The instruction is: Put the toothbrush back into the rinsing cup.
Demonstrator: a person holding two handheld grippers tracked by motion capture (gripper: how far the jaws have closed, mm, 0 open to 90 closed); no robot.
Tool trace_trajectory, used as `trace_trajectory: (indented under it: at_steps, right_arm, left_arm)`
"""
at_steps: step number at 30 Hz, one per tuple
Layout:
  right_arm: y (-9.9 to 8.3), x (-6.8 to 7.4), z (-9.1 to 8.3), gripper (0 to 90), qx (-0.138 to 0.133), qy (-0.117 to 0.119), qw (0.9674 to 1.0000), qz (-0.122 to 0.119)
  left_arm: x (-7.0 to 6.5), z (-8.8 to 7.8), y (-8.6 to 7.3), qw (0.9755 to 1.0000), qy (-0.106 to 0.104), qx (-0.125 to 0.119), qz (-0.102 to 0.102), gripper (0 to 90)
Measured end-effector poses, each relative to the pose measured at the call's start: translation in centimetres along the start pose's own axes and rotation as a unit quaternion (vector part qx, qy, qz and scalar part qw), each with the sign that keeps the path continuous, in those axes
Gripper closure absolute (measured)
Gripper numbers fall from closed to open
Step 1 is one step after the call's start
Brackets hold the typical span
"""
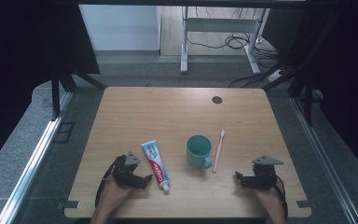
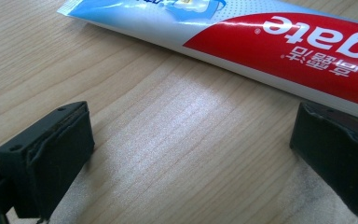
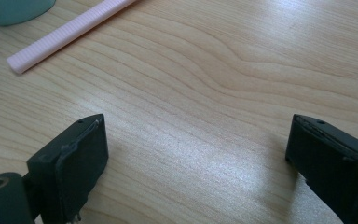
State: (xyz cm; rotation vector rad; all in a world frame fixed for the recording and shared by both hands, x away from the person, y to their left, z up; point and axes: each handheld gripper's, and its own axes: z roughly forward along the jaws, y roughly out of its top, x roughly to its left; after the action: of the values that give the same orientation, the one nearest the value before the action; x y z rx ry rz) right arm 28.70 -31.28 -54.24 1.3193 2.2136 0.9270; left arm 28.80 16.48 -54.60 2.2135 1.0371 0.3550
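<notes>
One toothpaste tube (image 1: pixel 155 165) lies flat on the table (image 1: pixel 177 112), near your edge and left of centre, its cap end toward you and its crimped end away. Your left gripper (image 1: pixel 145 179) sits just beside it on its left, jaws spread wide with bare wood between them; in the left gripper view the tube (image 2: pixel 261 46) runs across just past the jaw tips, and the right-hand jaw stands close against its lower edge, though you cannot tell whether it touches.

To the tube's right stands one teal cup (image 1: pixel 199 151), upright, handle toward you. One pink toothbrush (image 1: pixel 218 150) lies just right of the cup, head away from you.

Your right gripper (image 1: pixel 237 178) rests near the toothbrush's handle end, apart from it, jaws also spread with only wood between. In the right gripper view the toothbrush handle (image 3: pixel 65 32) lies beyond the left jaw, the cup (image 3: pixel 14 10) at the top corner.

One dark round disc (image 1: pixel 216 99) sits near the far edge.
</notes>
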Motion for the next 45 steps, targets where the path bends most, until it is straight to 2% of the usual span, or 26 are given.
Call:
trace_trajectory:
  at_steps: [22, 27, 36, 45]
  right_arm:
    - [-0.01, -0.02, -0.02, 5.9, -0.001, 0.000, 1.0000, 0.001]
    - [-0.14, -0.14, -0.26, 13.1, -0.009, -0.002, 0.9999, 0.006]
    - [-0.23, -0.37, -0.41, 13.1, -0.012, 0.007, 0.9999, 0.009]
    - [-0.08, -0.50, -0.86, 13.0, -0.015, 0.006, 0.9998, 0.006]
  left_arm:
    - [0.07, 0.00, 0.01, 1.0000, 0.001, 0.000, -0.001, 0.0]
    - [0.07, 0.02, 0.01, 1.0000, 0.002, -0.002, -0.004, 0.0]
    - [0.11, 0.01, 0.01, 1.0000, 0.003, -0.001, -0.004, 0.0]
    - [0.11, 0.01, 0.01, 1.0000, 0.003, -0.001, -0.005, 0.0]
